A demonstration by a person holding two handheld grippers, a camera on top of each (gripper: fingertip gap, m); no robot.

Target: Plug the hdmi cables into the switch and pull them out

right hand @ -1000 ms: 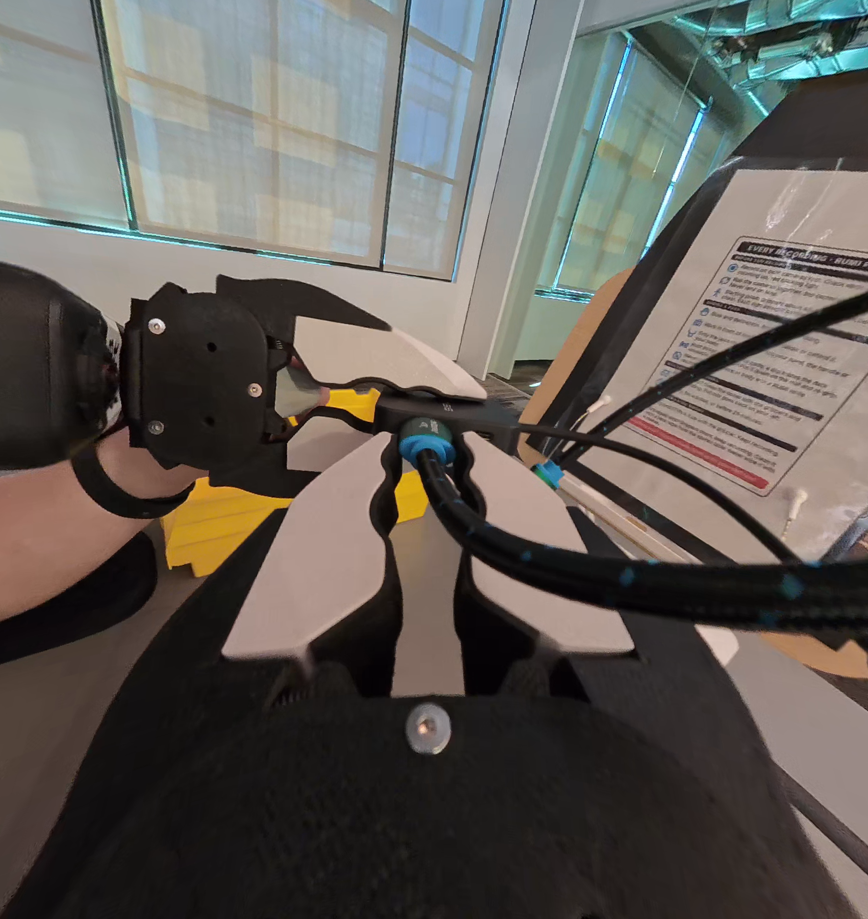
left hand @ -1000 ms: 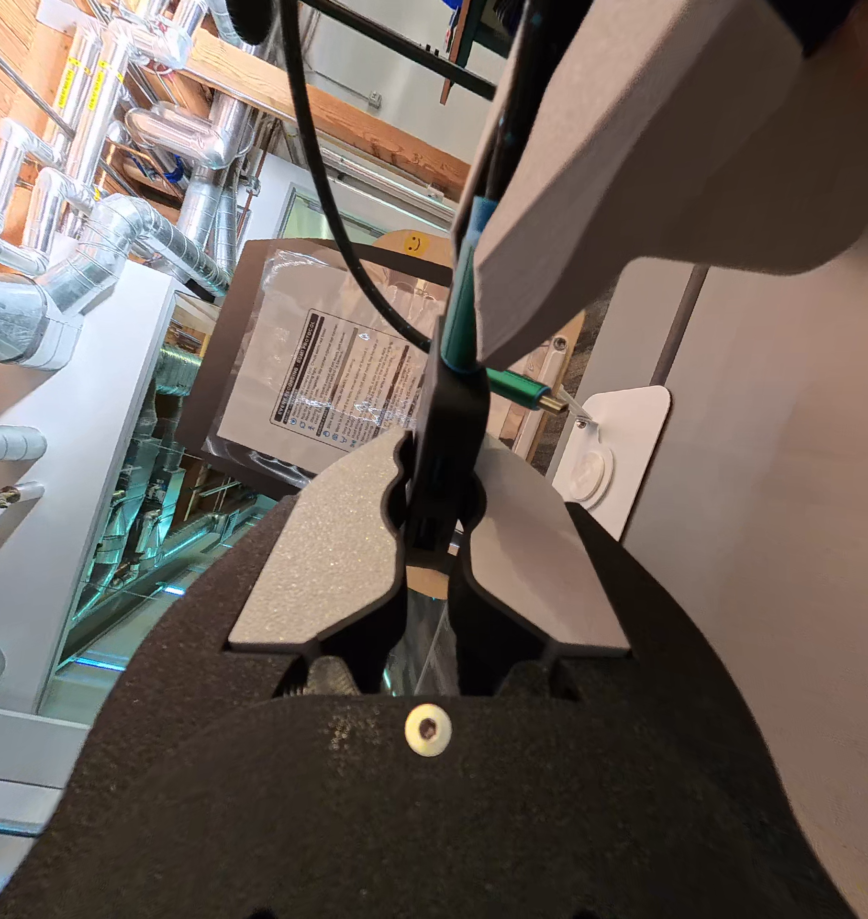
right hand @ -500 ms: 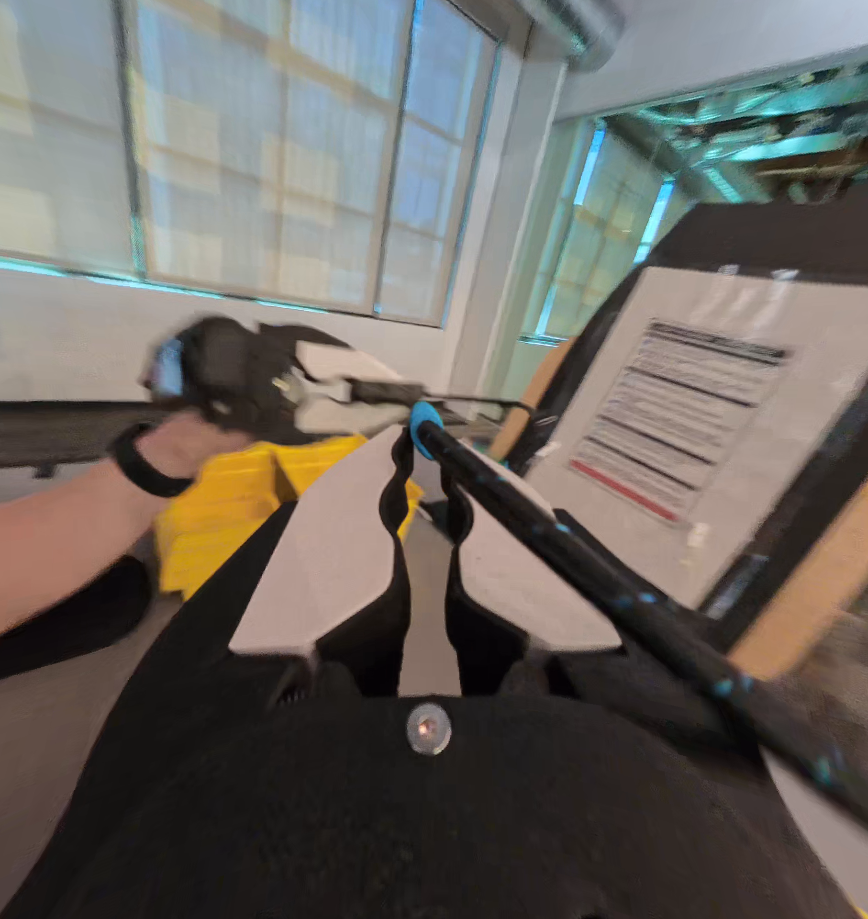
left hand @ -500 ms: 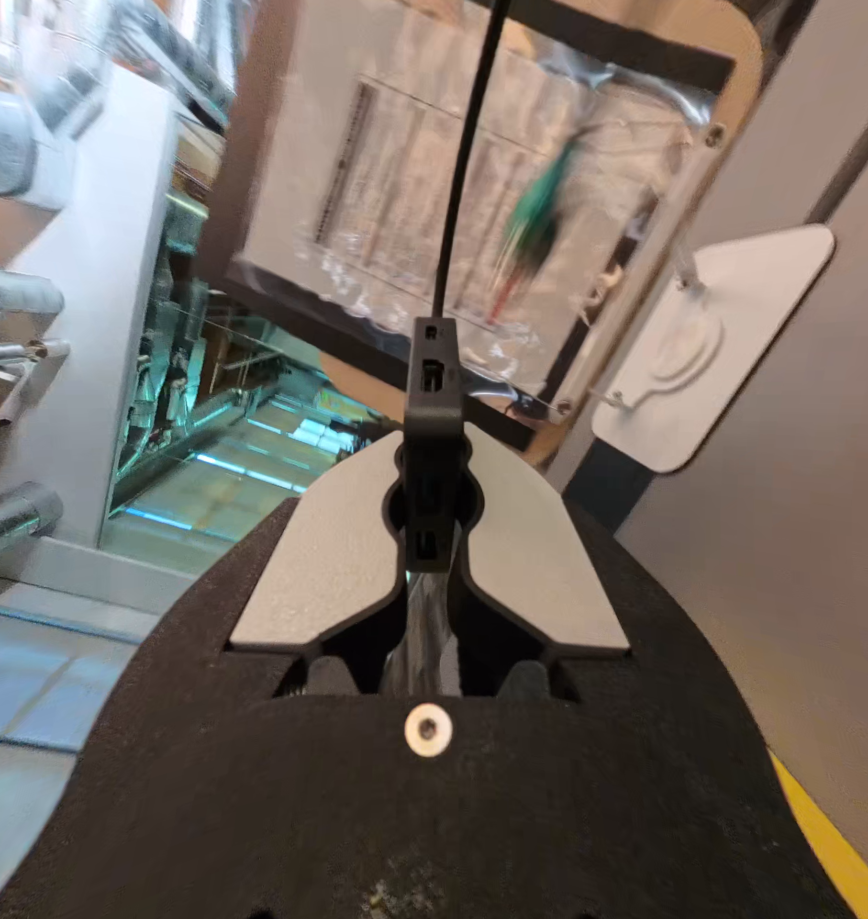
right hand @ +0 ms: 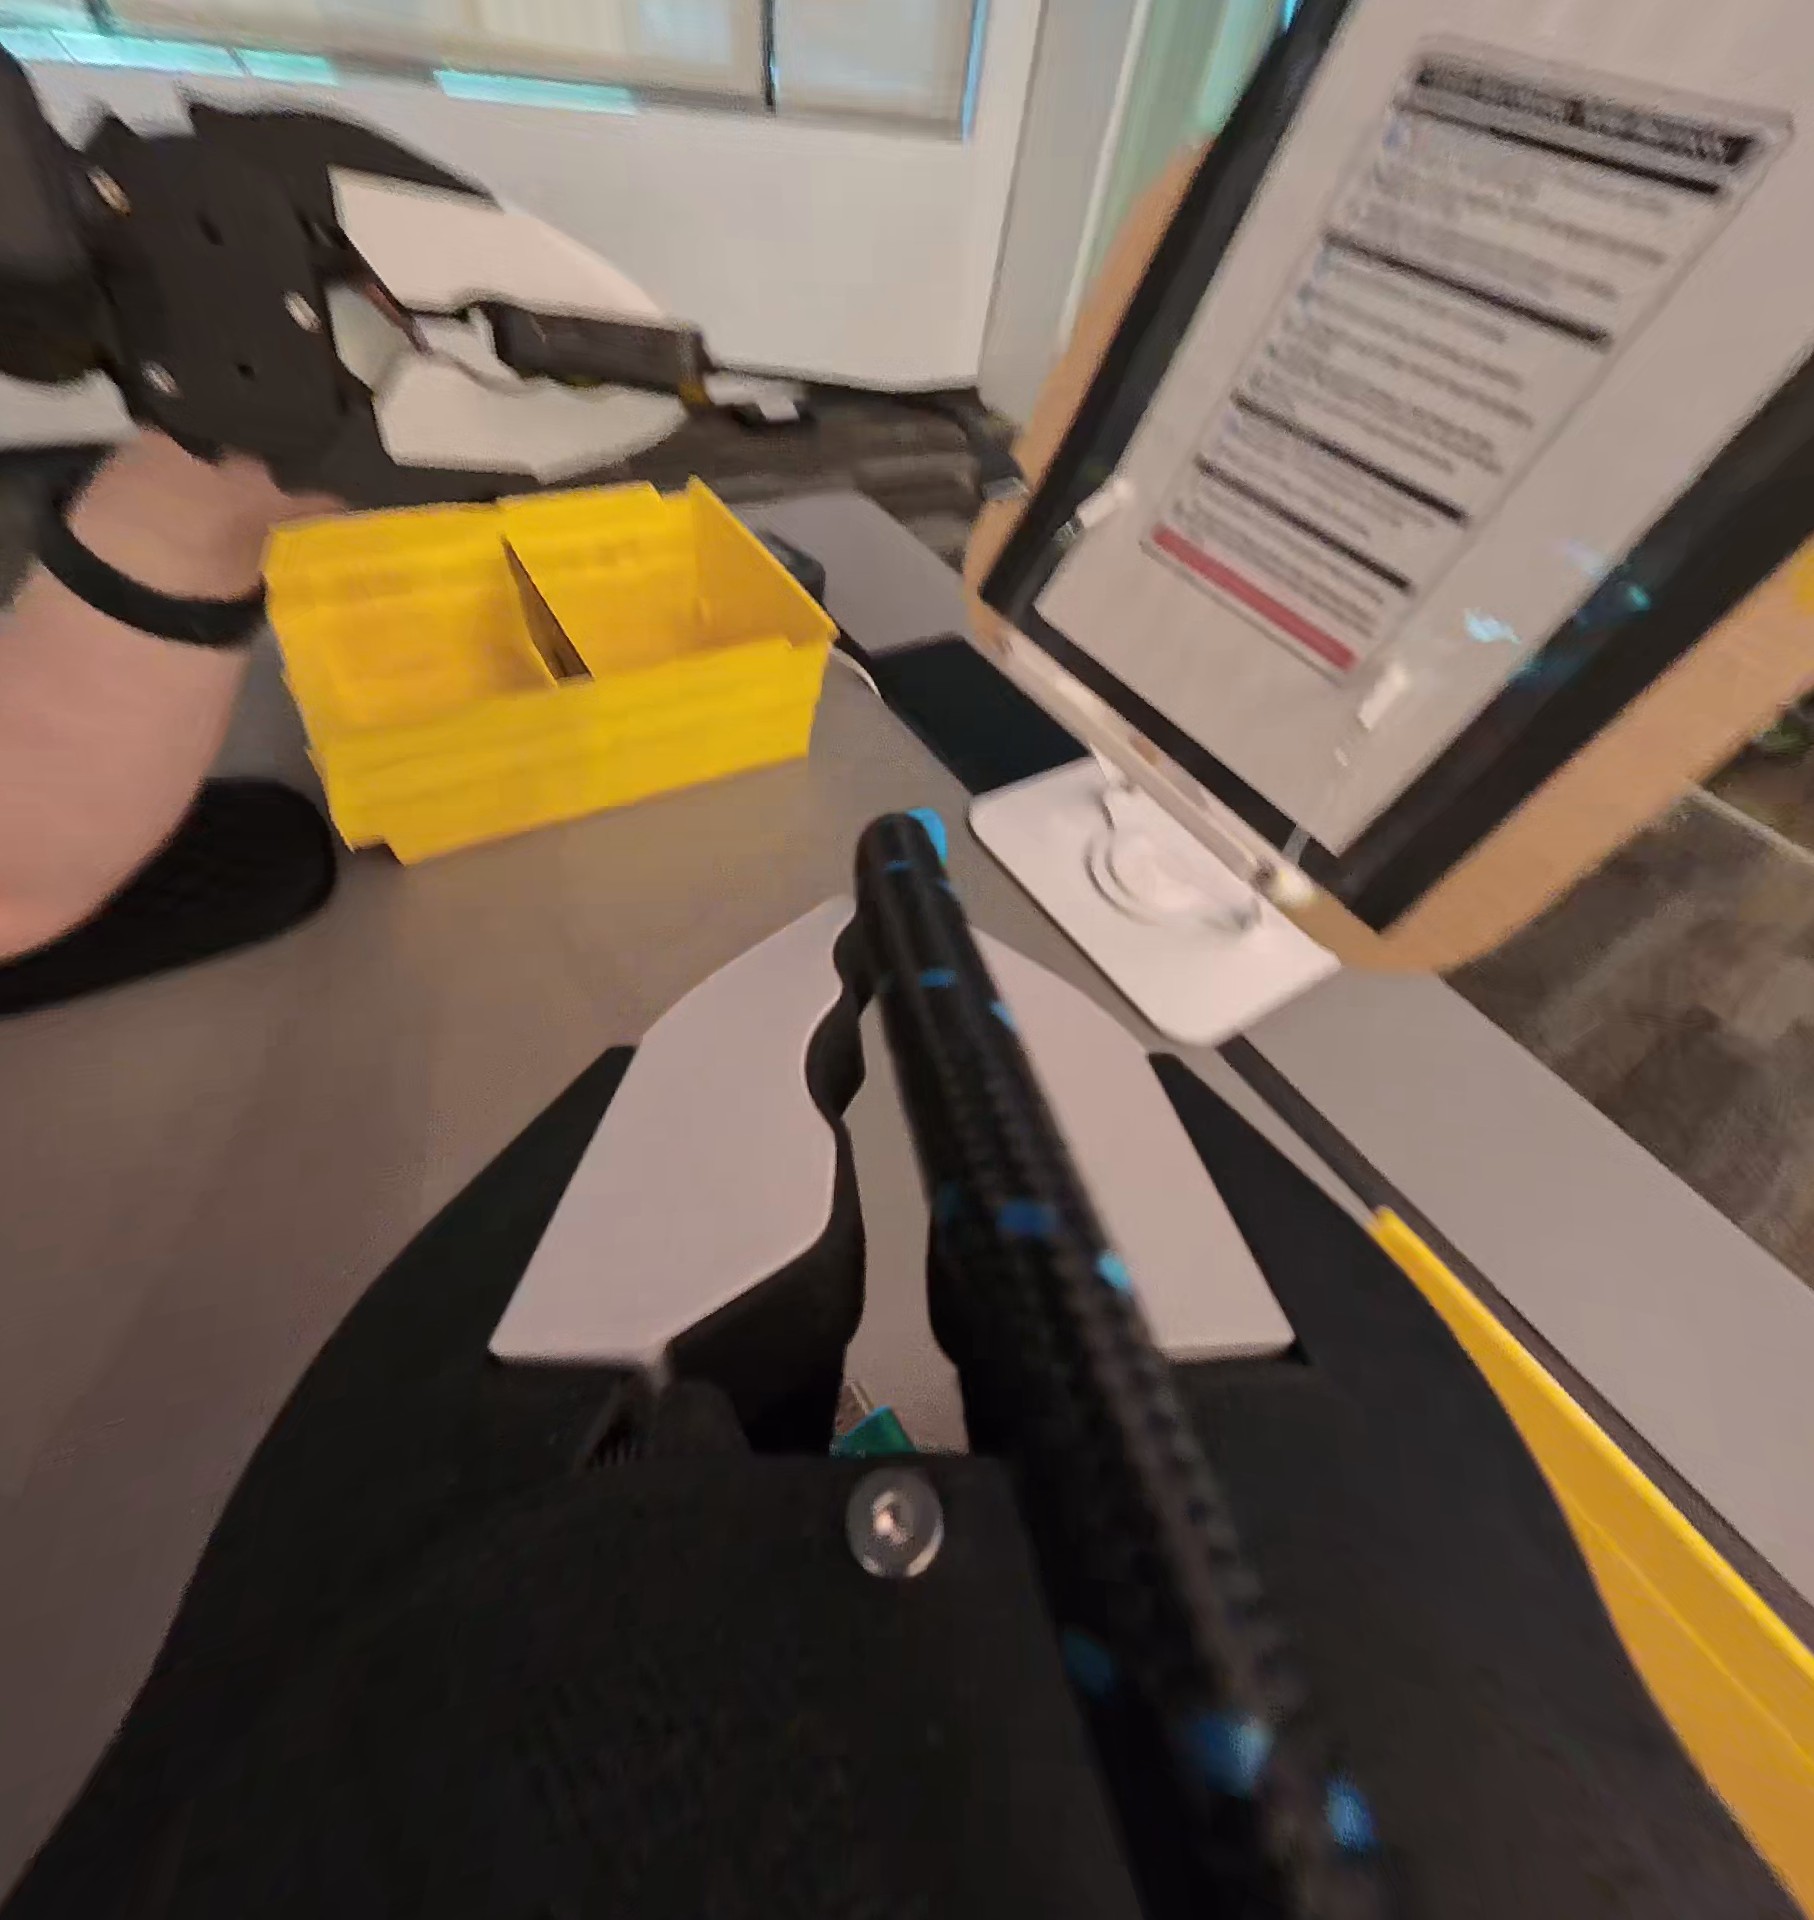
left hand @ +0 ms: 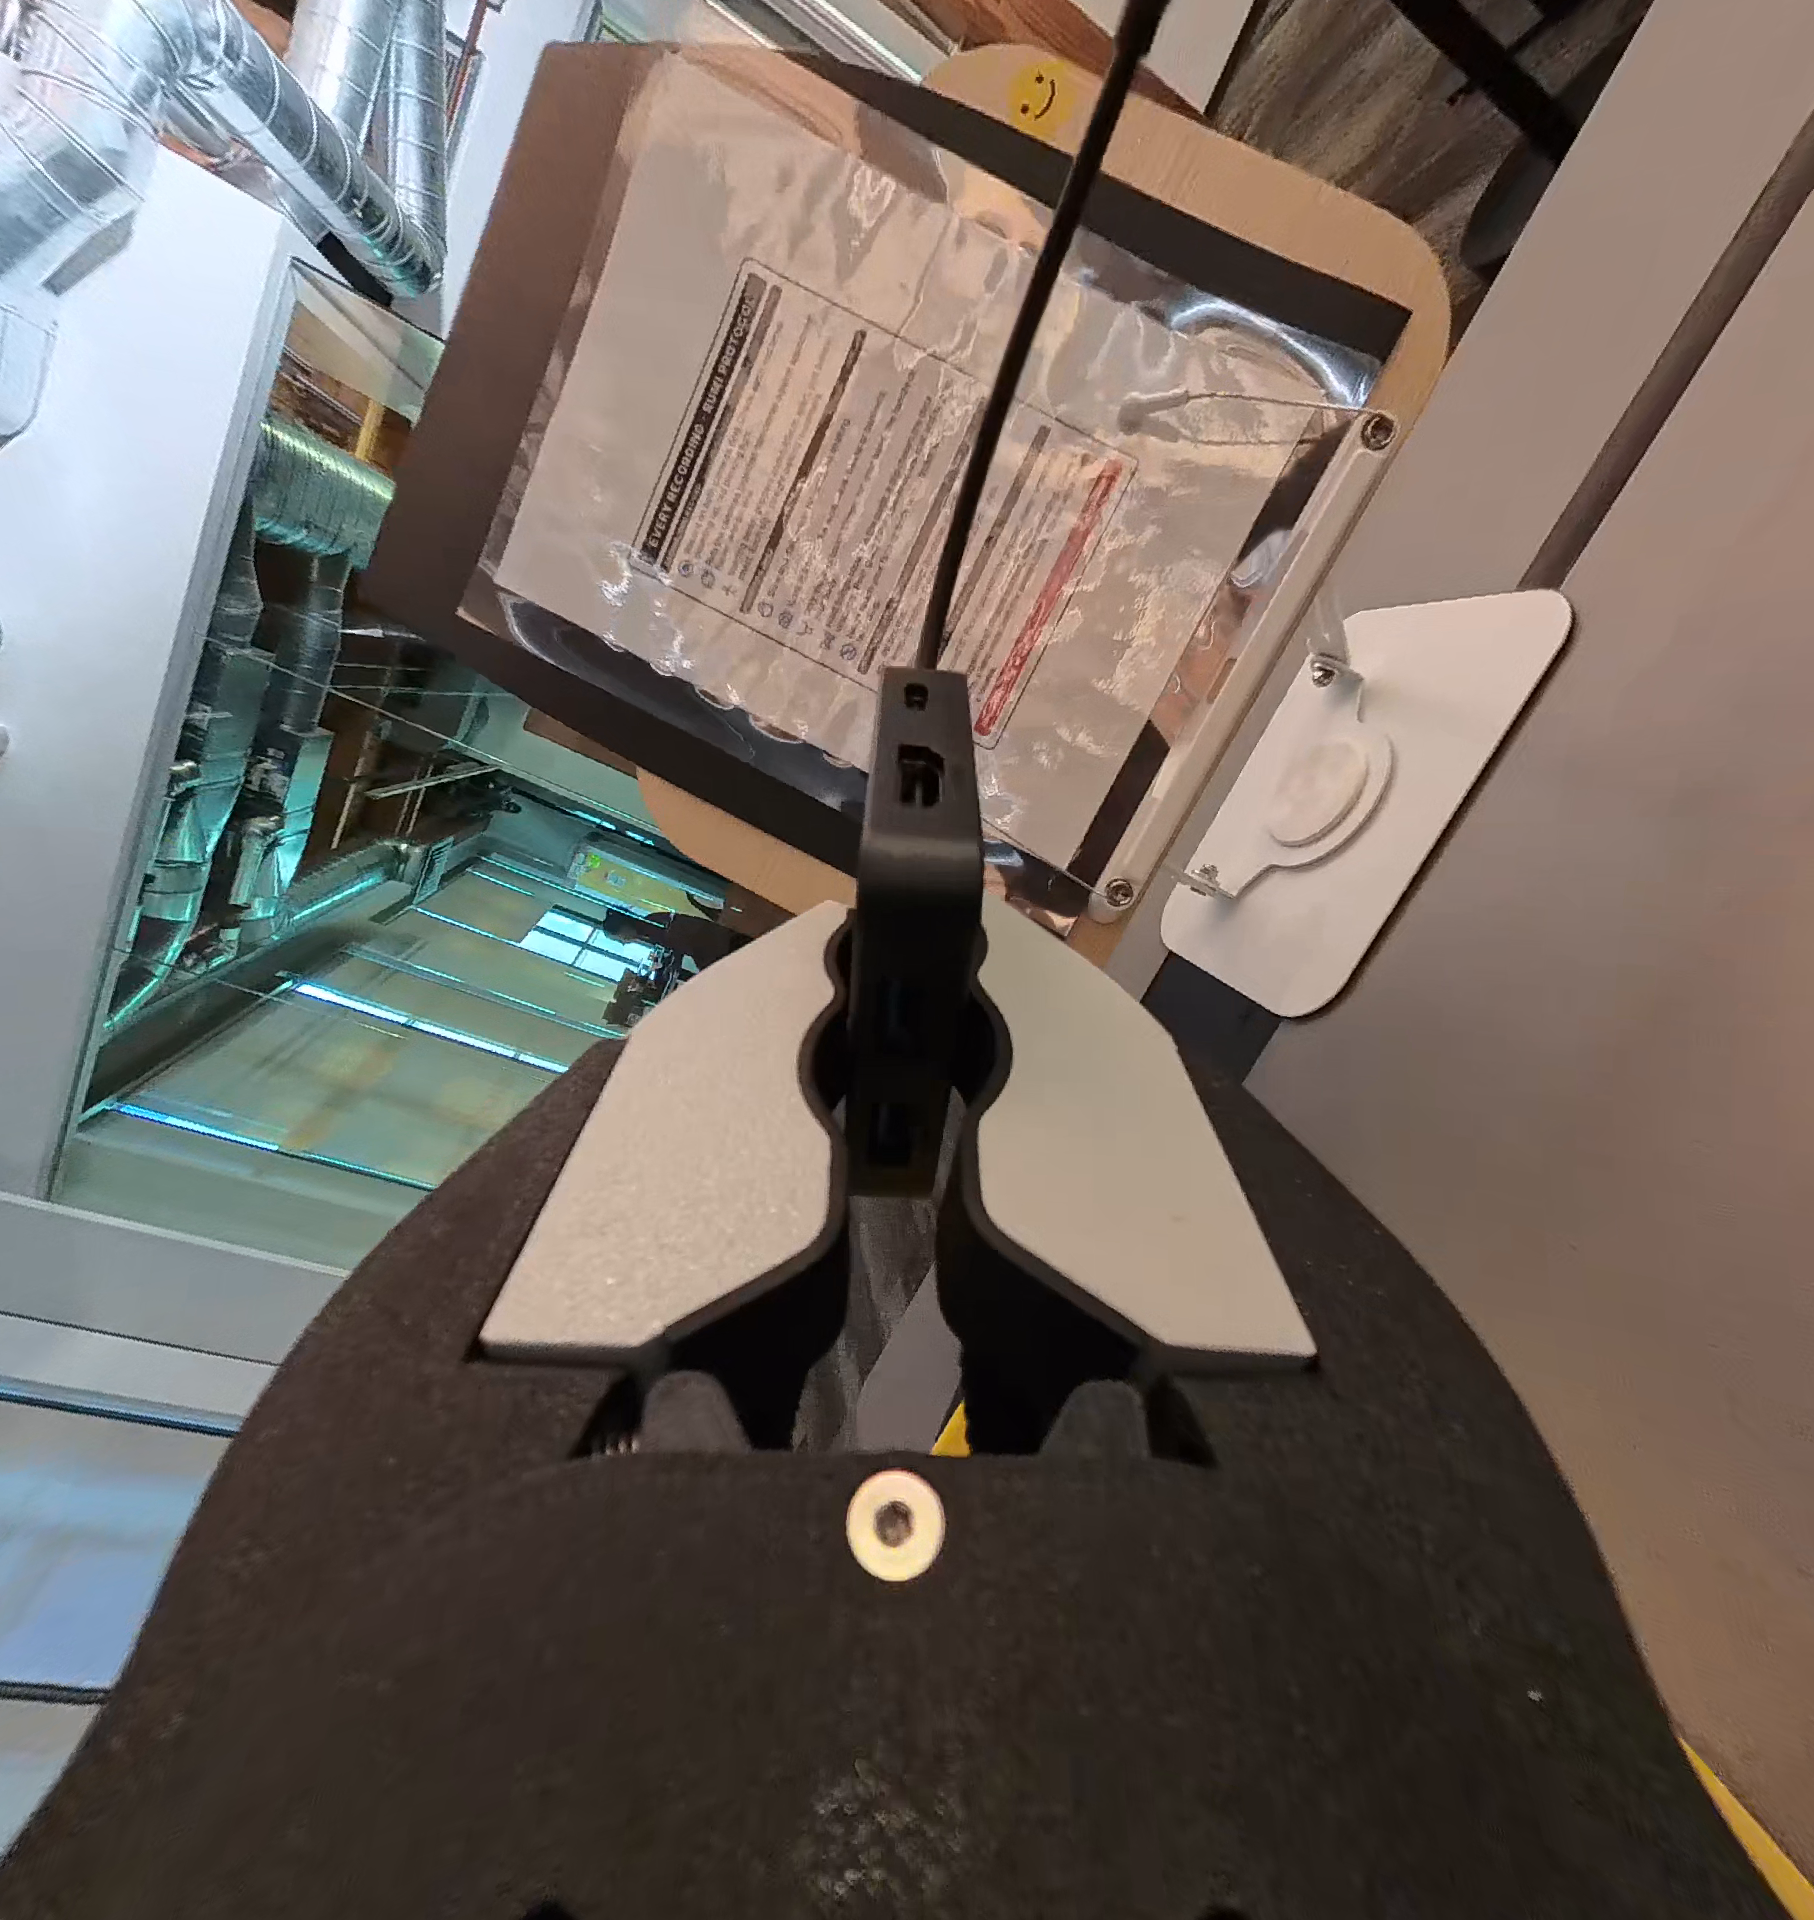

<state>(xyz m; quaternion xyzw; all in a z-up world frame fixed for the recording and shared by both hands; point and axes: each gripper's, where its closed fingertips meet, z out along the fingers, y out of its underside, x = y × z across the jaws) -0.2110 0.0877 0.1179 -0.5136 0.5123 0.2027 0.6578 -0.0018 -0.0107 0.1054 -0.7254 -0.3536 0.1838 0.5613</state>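
My left gripper [left hand: 913,935] is shut on a black HDMI switch [left hand: 918,790], held edge-on so its open ports face the camera. A thin black lead [left hand: 1017,312] runs up from the switch's far end. My right gripper [right hand: 898,935] is shut on the end of a thick black HDMI cable with blue flecks [right hand: 1028,1226]. The cable's blue collar [right hand: 924,831] sits at the fingertips and its plug is hidden. In the right wrist view the left gripper [right hand: 664,348] holds the switch [right hand: 602,348] at the upper left, well apart from the cable. The view is blurred.
A yellow divided bin [right hand: 550,665] stands on the grey table [right hand: 363,1039] below the left gripper. A framed sheet [right hand: 1402,416] on a white stand [right hand: 1163,904] stands at the right. Yellow tape [right hand: 1609,1507] marks the table's right edge. A person's forearm [right hand: 72,727] is at the left. The tips of one gripper are about 25 cm away from the tips of the other.
The blue-collared cable has come out of the switch. The two grippers have moved apart, and my right gripper has tipped down toward the table. The green plug beside the switch has left the left wrist view.
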